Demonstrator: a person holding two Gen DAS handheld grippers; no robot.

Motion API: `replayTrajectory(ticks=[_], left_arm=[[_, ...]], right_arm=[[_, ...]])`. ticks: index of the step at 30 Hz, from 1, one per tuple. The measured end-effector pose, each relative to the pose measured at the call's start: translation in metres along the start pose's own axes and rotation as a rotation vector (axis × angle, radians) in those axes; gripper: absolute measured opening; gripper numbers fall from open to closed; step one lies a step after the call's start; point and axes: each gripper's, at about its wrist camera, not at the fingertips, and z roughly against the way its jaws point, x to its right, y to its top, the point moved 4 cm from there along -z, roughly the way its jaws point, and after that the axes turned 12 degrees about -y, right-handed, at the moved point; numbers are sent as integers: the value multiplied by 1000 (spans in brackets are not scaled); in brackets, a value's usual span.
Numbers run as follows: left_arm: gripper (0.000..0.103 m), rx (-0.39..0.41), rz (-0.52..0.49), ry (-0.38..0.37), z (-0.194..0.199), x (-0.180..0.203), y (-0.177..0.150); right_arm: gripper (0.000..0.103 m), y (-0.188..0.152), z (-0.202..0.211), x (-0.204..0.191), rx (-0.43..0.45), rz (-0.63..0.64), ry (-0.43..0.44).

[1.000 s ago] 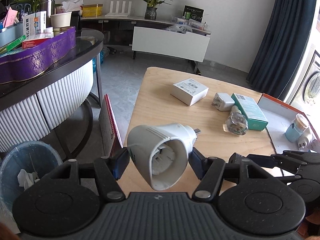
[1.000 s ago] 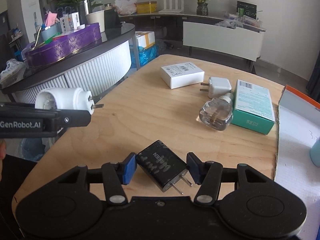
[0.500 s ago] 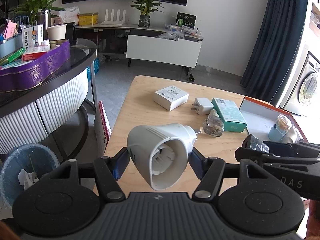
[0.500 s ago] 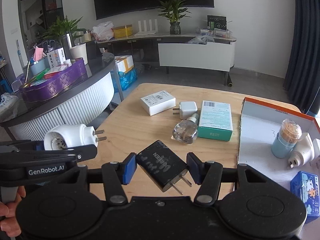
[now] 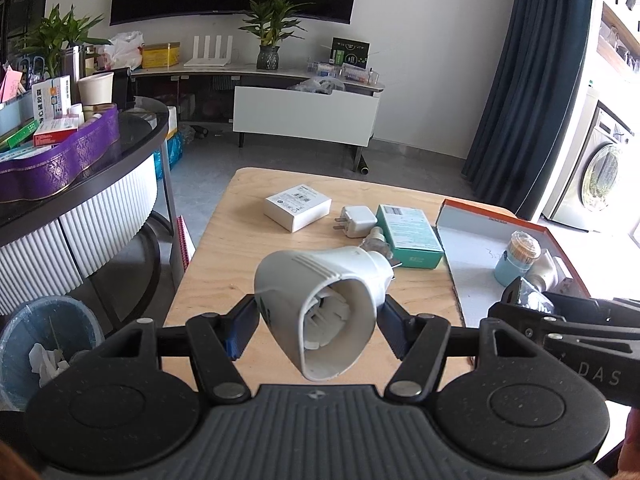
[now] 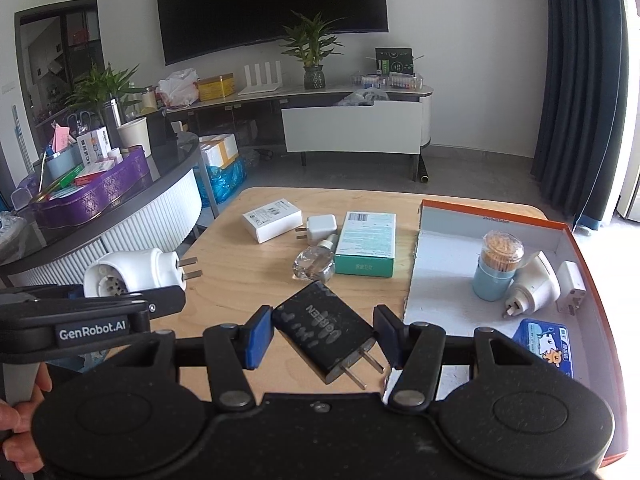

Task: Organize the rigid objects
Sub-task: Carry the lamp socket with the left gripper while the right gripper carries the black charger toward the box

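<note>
My left gripper (image 5: 316, 328) is shut on a white cone-shaped plug-in device (image 5: 320, 304), held above the near end of the wooden table (image 5: 248, 248); the same device (image 6: 136, 274) shows at the left of the right wrist view with its two prongs pointing right. My right gripper (image 6: 322, 336) is shut on a black charger (image 6: 326, 332), prongs toward me. An orange-rimmed white box (image 6: 444, 248) lies on the table's right side. It holds a blue toothpick jar (image 6: 498, 266), a white plug-in device (image 6: 534, 286), a white adapter (image 6: 570, 286) and a blue tin (image 6: 546, 346).
On the table lie a white carton (image 6: 272, 218), a white charger (image 6: 320, 228), a clear glass bottle (image 6: 314, 264) and a teal carton (image 6: 366, 242). A dark counter with a purple tin (image 5: 60, 160) stands left, a bin (image 5: 44, 348) below it.
Both grippers have risen and drawn back from the table with their objects still gripped. More of the room and the whole orange-rimmed box have come into view.
</note>
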Motion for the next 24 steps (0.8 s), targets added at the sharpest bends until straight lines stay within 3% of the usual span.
replayTrajectory(ticks=[24], left_arm=[[65,-7,-54,-73,-1,55,-8]], right_arm=[[67,-10,29,60,43,-80,-91]])
